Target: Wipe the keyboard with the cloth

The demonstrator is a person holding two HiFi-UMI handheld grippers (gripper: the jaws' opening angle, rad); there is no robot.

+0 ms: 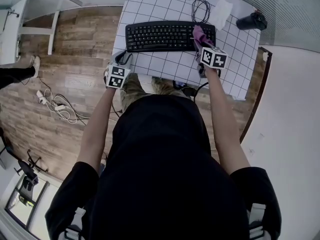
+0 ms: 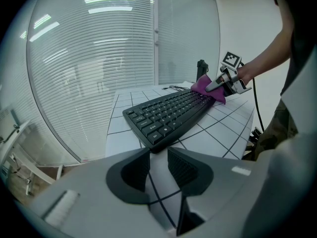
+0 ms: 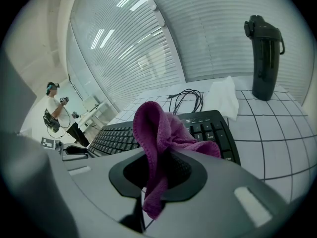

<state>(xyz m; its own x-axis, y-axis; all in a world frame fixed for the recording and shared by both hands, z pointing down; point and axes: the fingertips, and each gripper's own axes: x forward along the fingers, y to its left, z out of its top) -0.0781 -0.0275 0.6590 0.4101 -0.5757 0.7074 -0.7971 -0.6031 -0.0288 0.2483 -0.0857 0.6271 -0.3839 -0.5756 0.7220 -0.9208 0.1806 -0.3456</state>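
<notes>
One fuzzy purple cloth (image 3: 159, 128) pinched in right tool (image 3: 159, 171) | at black keyboard (image 3: 115, 139) end | left tool (image 2: 158, 166) spread

Keyboard (image 1: 167, 35) x1, black. Purple cloth (image 3: 158, 128) x1. Grippers x2 — left gripper (image 2: 158, 168) and right gripper (image 3: 157, 175). White tissue (image 1: 220, 13) x1. Black bottle (image 3: 266, 58) x1. Coiled cable (image 1: 201, 8) x1, on the table (image 1: 165, 66) — one table, gridded top. On the floor, one power strip (image 1: 41, 97). One distant person (image 3: 54, 110) in the right gripper view.
</notes>
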